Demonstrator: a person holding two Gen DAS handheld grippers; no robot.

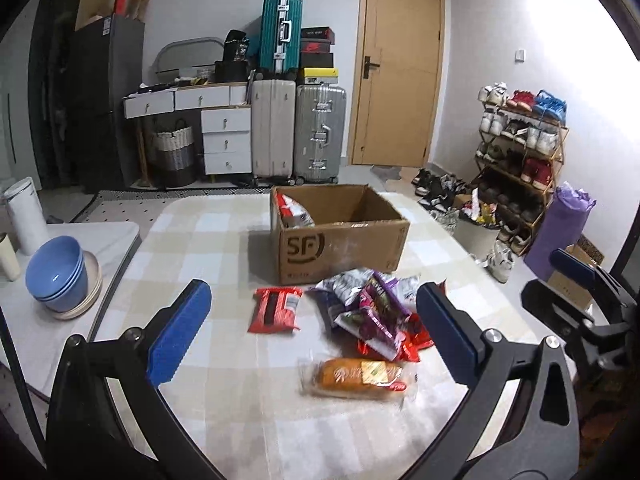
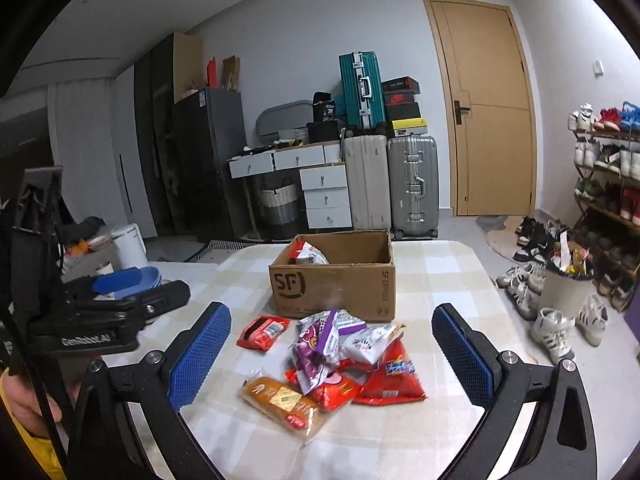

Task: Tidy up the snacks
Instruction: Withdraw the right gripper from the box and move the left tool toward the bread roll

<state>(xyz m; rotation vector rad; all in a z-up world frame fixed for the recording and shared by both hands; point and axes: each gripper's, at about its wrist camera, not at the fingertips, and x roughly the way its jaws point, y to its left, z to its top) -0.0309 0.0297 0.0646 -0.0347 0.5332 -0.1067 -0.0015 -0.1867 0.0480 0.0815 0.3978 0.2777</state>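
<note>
left gripper (image 1: 314, 334): jaws wide, empty | right gripper (image 2: 332, 356): jaws wide, empty

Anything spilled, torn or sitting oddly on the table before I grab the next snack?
Nothing spilled or torn. Snack packets lie in a loose overlapping heap before the cardboard box; one red packet sits apart, left.

The cardboard box (image 2: 334, 276) is standing open-topped on the checked table (image 2: 460, 280). A snack bag (image 2: 310, 255) is occupying the box's left inner corner, while the rest of the inside is lying free. Just in front of the box, a pile of snack packets (image 2: 348, 356) is crowding the cloth, with a red packet (image 2: 262, 332) to its left and a wrapped bread (image 2: 280, 400) nearest the camera. To the box's right and behind it, bare tabletop is showing. Far left of the box, stacked blue bowls (image 1: 58, 272) are taking up the side surface.
</note>
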